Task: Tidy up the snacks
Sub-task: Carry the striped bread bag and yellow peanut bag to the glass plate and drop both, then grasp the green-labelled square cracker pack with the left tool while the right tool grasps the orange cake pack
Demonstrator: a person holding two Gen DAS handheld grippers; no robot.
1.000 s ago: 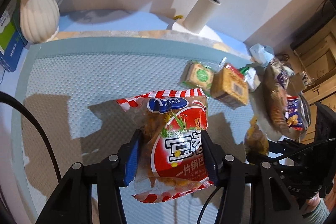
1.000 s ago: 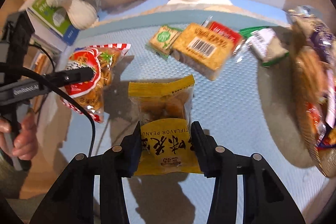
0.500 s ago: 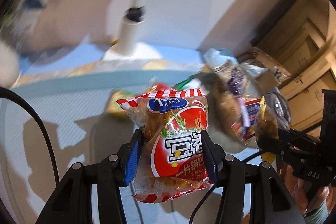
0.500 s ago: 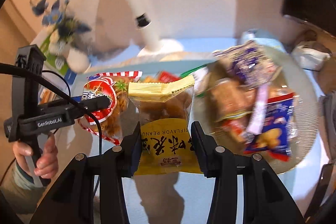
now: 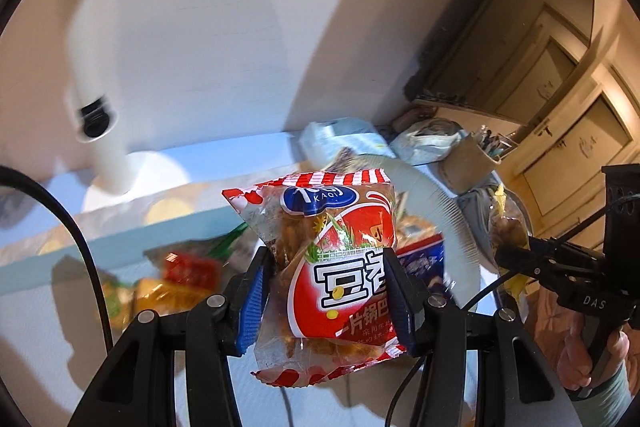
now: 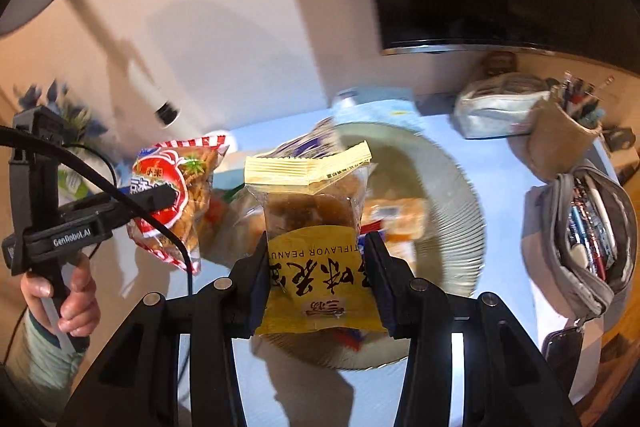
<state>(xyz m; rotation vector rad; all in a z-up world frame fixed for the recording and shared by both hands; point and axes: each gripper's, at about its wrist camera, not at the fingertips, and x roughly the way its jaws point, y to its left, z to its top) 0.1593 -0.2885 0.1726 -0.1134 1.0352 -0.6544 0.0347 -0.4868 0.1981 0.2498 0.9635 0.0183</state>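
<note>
Left gripper (image 5: 326, 291) clamps red snack bag (image 5: 332, 267) between its fingers; right gripper (image 6: 318, 279) pinches yellow peanut packet (image 6: 316, 247), ribbed plate (image 6: 452, 211) beyond fingertips.

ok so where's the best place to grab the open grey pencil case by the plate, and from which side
Probably the grey fabric pencil case is best pinched across its zipped rim at the near, lower end, coming from above. It lies open with pens filling the middle, so the soft edge gives the hand-held gripper something thin to close on. Both are busy holding snack packets now.
</note>
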